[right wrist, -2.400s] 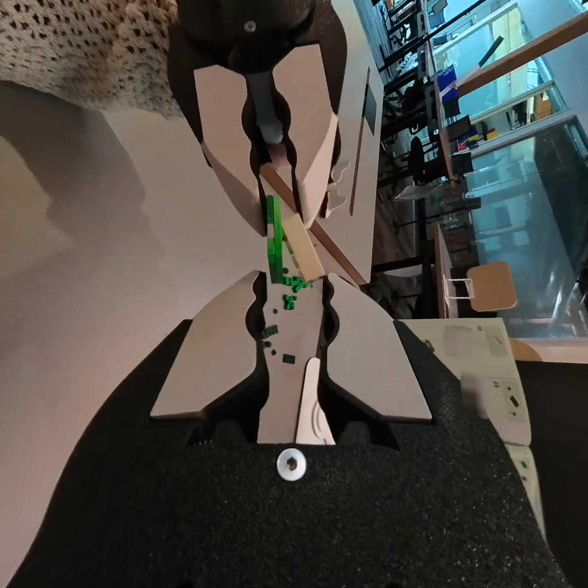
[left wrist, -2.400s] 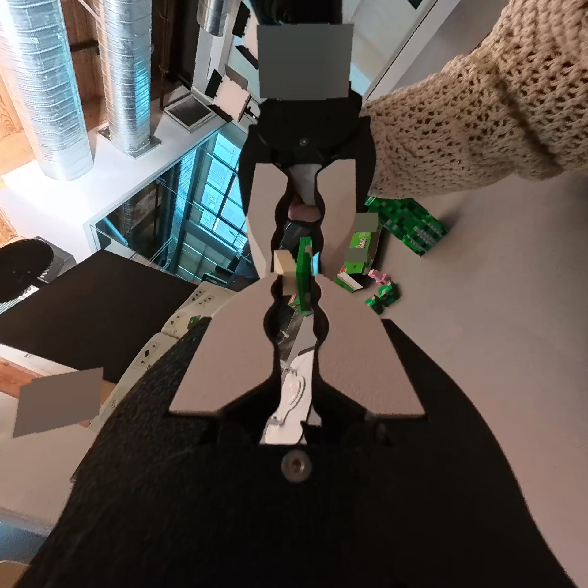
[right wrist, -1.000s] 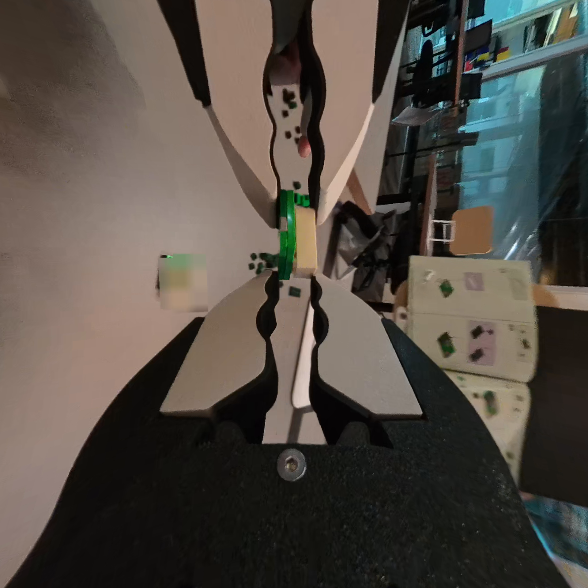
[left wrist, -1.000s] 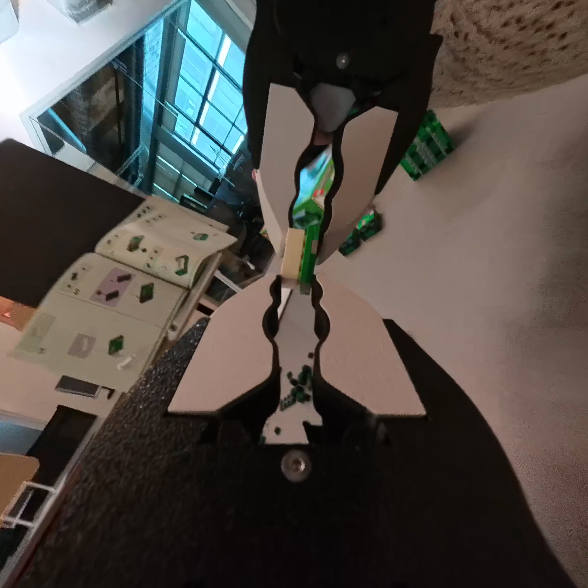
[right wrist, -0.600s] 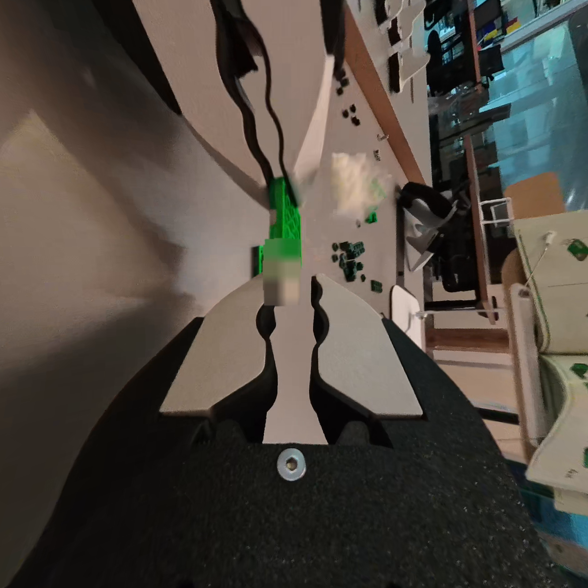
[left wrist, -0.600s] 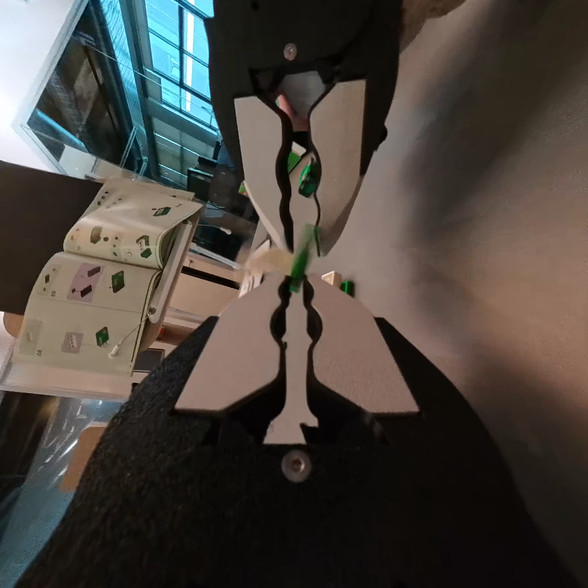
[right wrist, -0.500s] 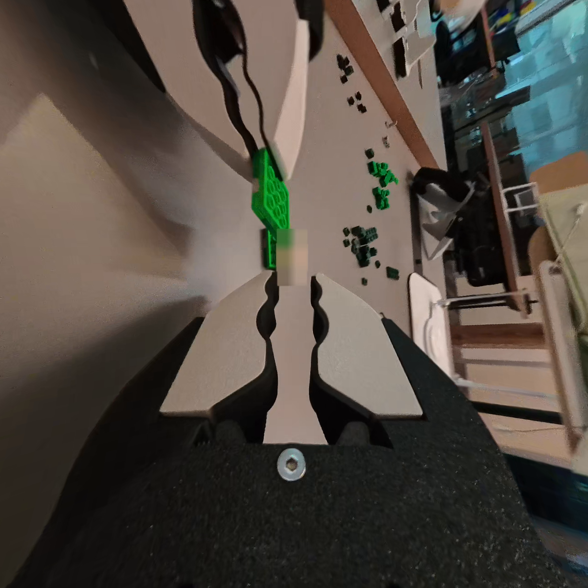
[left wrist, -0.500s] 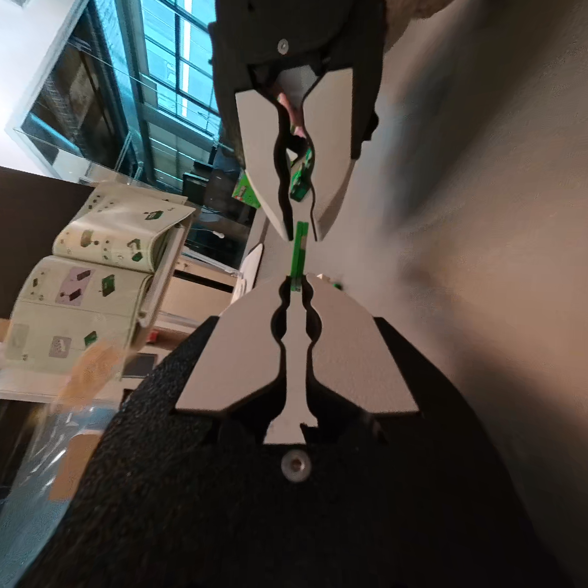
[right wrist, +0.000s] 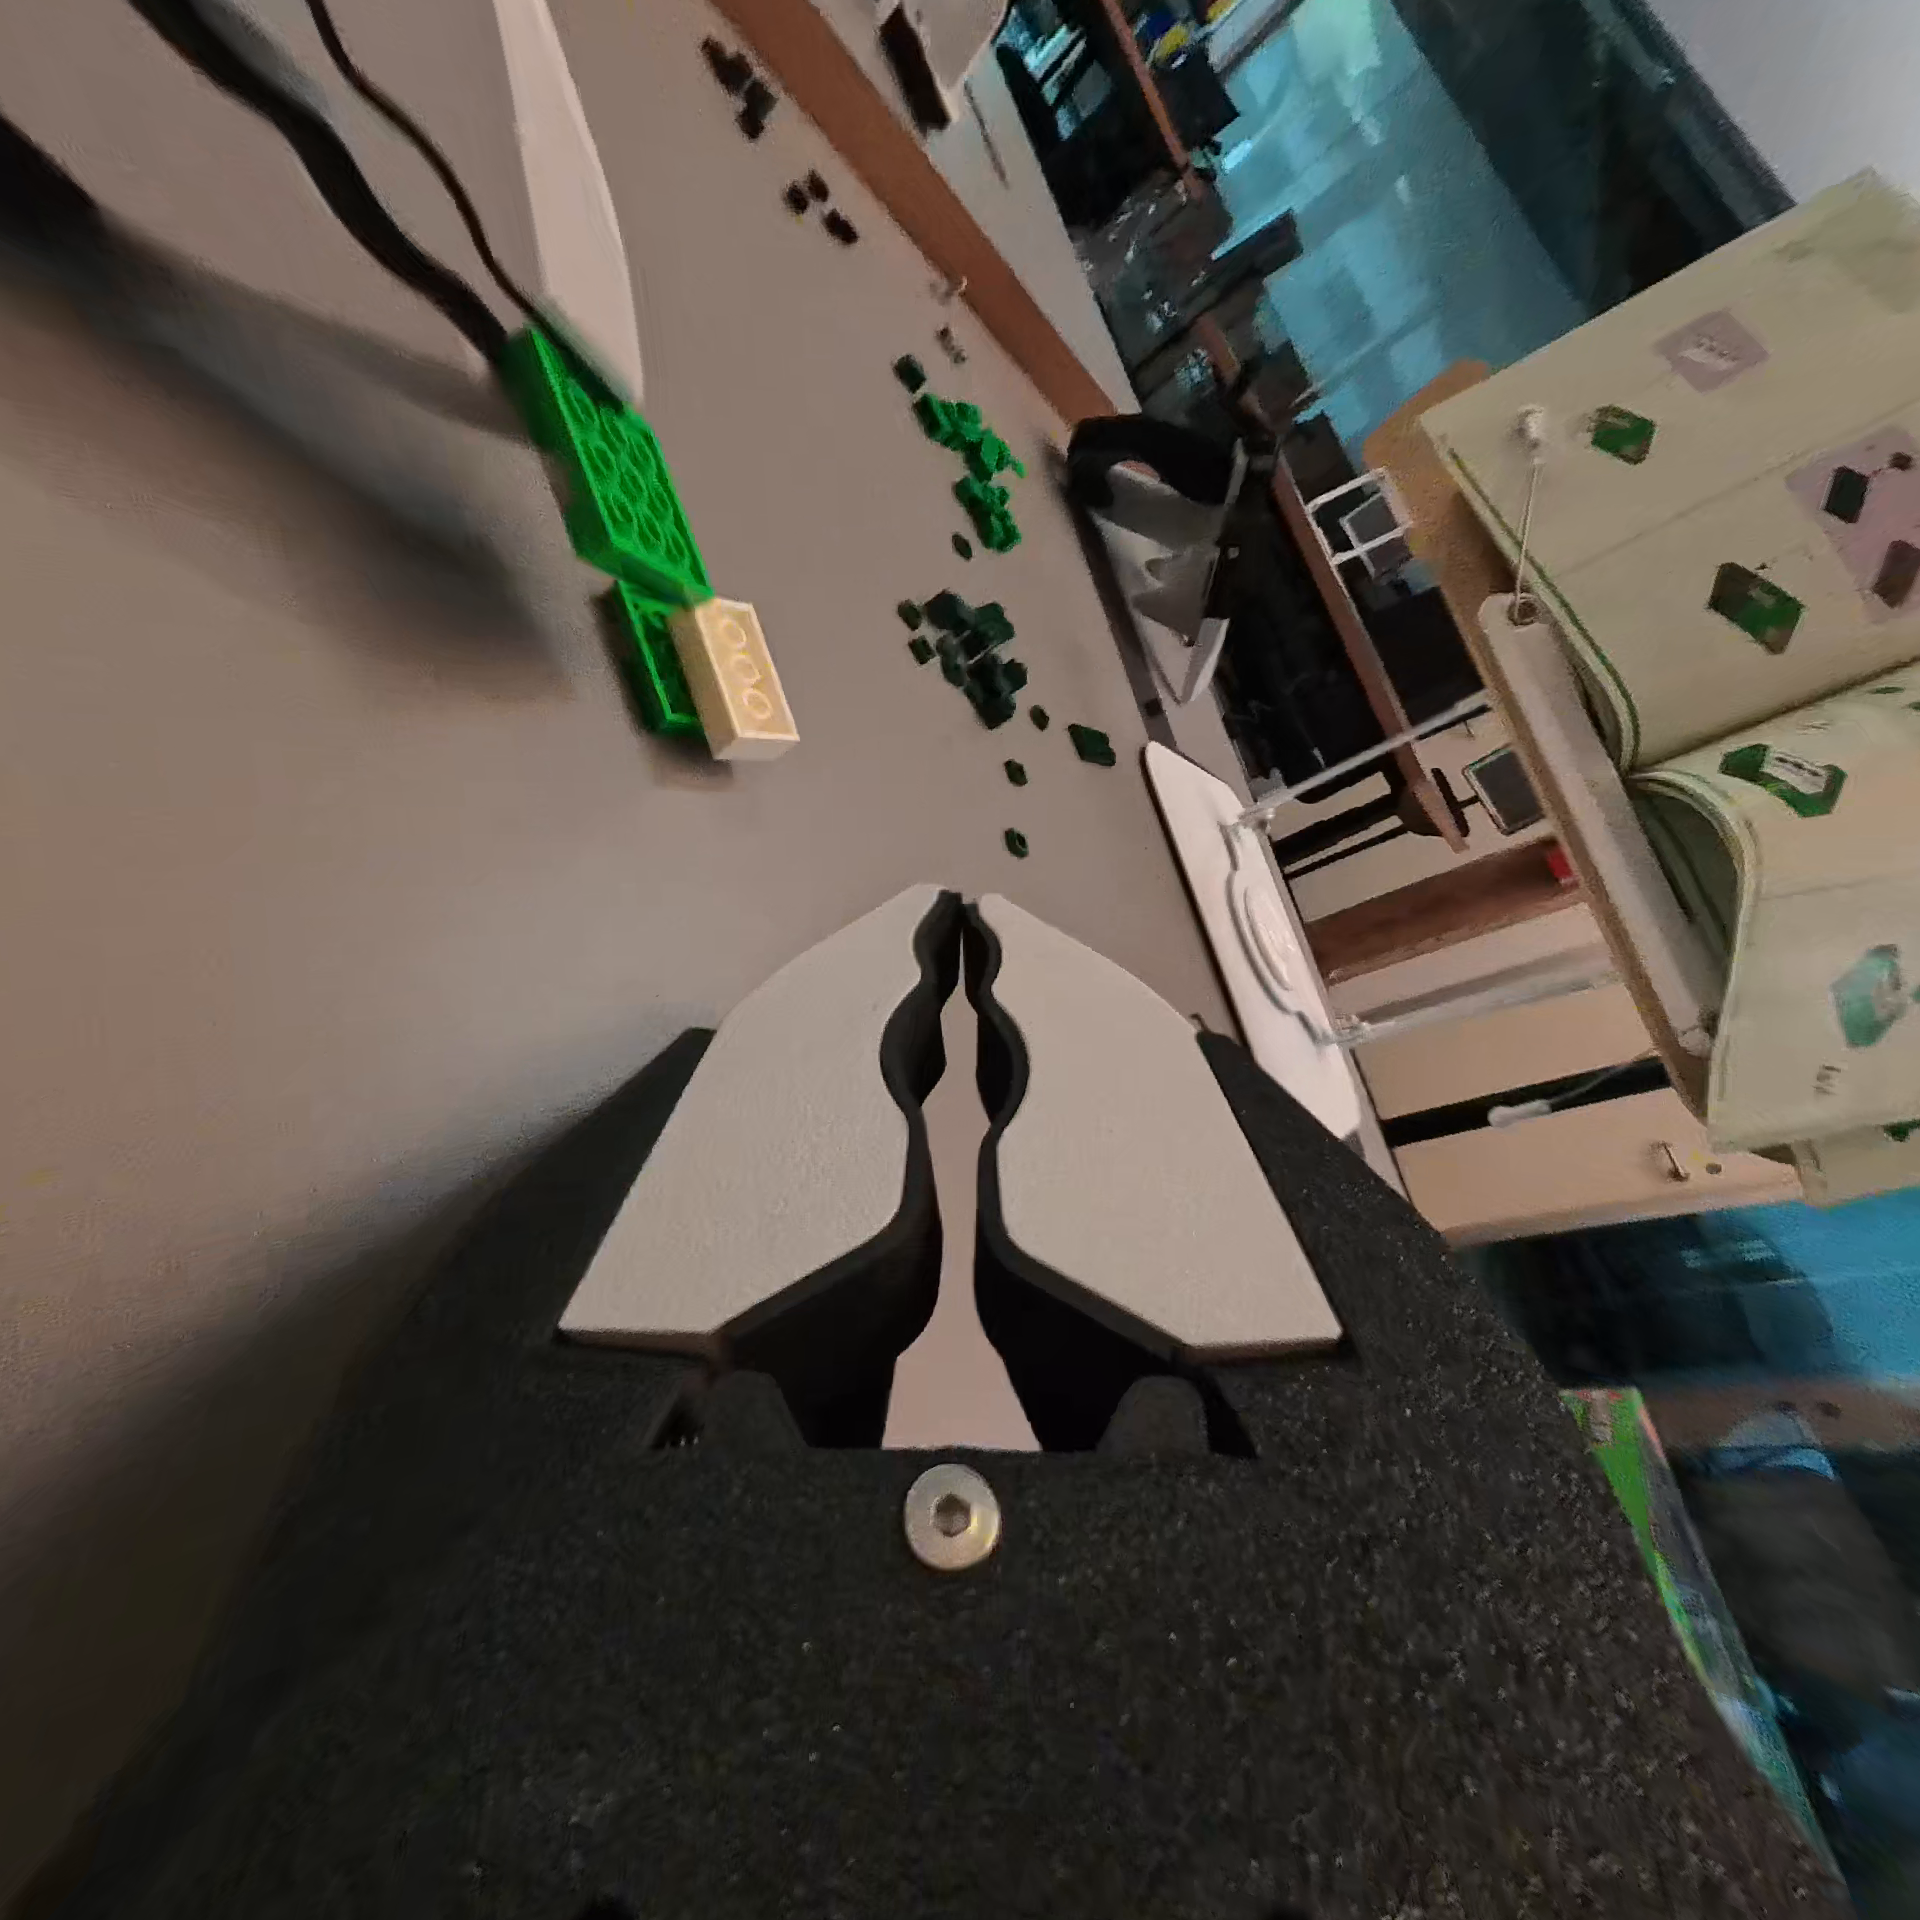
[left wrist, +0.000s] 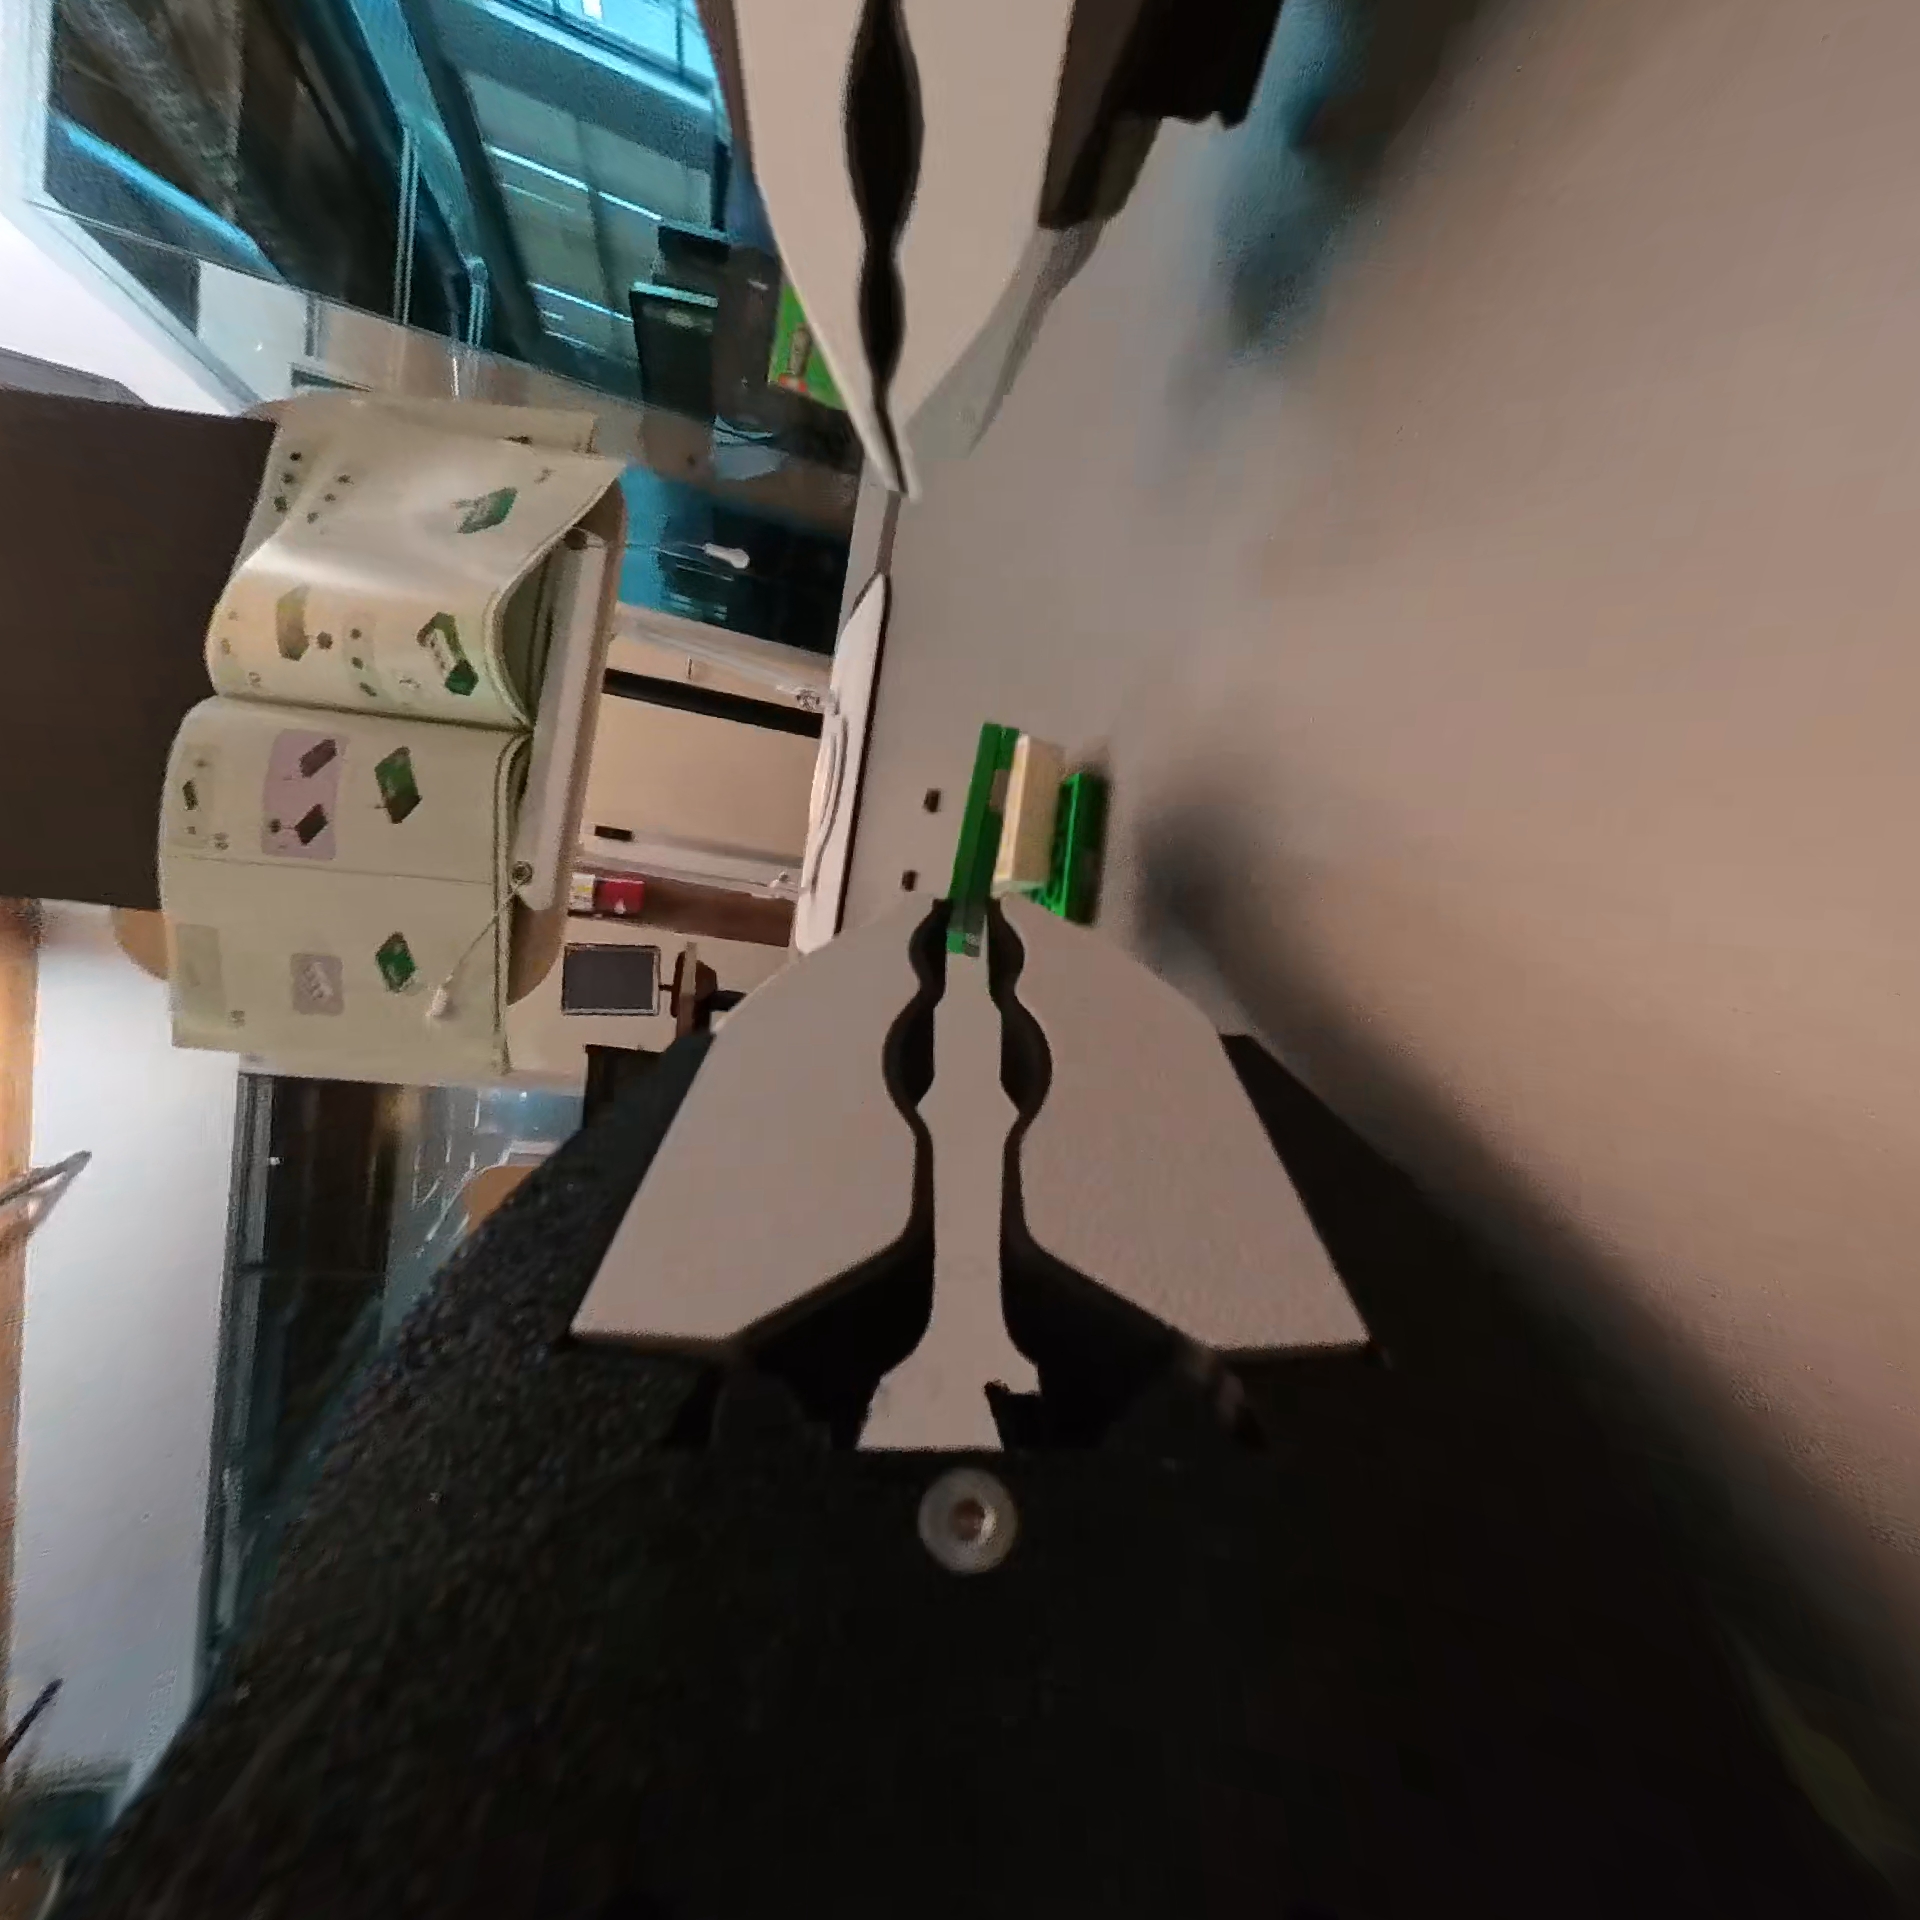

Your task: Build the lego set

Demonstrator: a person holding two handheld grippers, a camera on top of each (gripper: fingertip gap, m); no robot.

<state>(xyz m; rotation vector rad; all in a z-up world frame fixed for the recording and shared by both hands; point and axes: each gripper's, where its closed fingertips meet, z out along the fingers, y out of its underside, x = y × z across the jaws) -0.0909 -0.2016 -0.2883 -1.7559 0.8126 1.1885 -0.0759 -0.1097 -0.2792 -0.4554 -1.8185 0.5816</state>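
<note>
My left gripper (left wrist: 966, 916) is shut on one end of a bright green plate (left wrist: 975, 831), held low over the grey table. In the right wrist view the same plate (right wrist: 608, 468) slopes down from the left gripper's tips (right wrist: 545, 338) towards a tan brick (right wrist: 740, 677). The tan brick (left wrist: 1029, 821) rests against a second green plate (right wrist: 652, 675) lying flat on the table (left wrist: 1081, 847). I cannot tell whether the held plate is joined to them. My right gripper (right wrist: 957, 914) is shut and empty, drawn back from the pieces; it also shows at the top of the left wrist view (left wrist: 883, 312).
Several small dark green pieces (right wrist: 966, 649) lie scattered right of the tan brick, with more farther off (right wrist: 966, 447). An open instruction booklet (right wrist: 1714, 540) stands on a clear holder with a white base (right wrist: 1262, 935) at the table's edge; the booklet also shows in the left wrist view (left wrist: 364, 727).
Both grippers were pinching the green plate and tan brick together in the air. The right gripper has let go and pulled back. The tan brick is now down on the table.
</note>
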